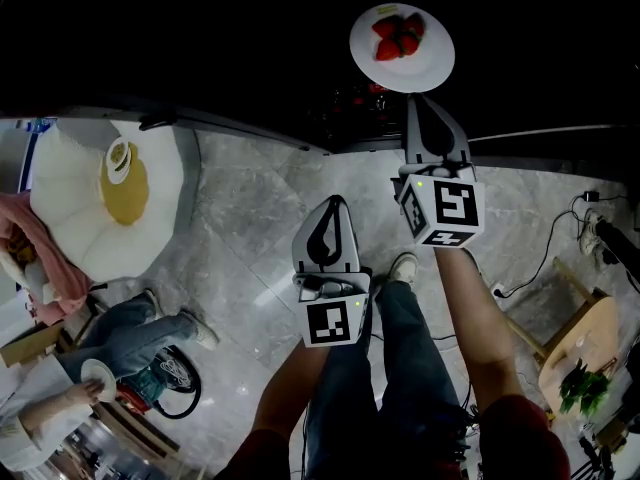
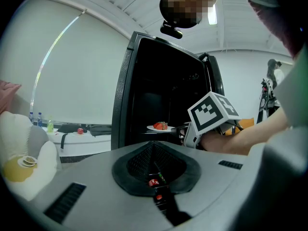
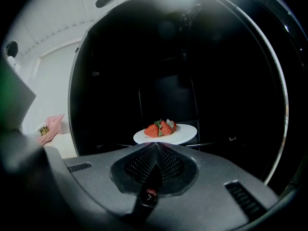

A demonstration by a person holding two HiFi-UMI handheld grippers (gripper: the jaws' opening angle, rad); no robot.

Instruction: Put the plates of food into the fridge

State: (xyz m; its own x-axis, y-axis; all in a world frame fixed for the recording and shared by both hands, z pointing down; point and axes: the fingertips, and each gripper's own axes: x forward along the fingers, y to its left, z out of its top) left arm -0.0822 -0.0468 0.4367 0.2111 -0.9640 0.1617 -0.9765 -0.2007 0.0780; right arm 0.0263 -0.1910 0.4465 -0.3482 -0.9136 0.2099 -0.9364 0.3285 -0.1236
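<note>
A white plate (image 1: 402, 48) with cut strawberries (image 1: 398, 36) is held out into the dark open fridge (image 1: 250, 48). My right gripper (image 1: 422, 103) is shut on the plate's near rim. In the right gripper view the plate (image 3: 166, 134) sits level just past the closed tips (image 3: 155, 146), with a fridge shelf edge (image 3: 216, 142) behind it. My left gripper (image 1: 330, 208) hangs lower over the floor, shut and holding nothing. In the left gripper view its tips (image 2: 153, 146) point toward the fridge (image 2: 159, 90), where the plate (image 2: 161, 127) shows.
A white and yellow egg-shaped cushion (image 1: 100, 198) lies on the marble floor at the left. A seated person (image 1: 130, 338) holds a small plate at lower left. A wooden stool (image 1: 580, 348) and cables (image 1: 540, 258) are at the right. A white counter (image 2: 82, 136) stands left of the fridge.
</note>
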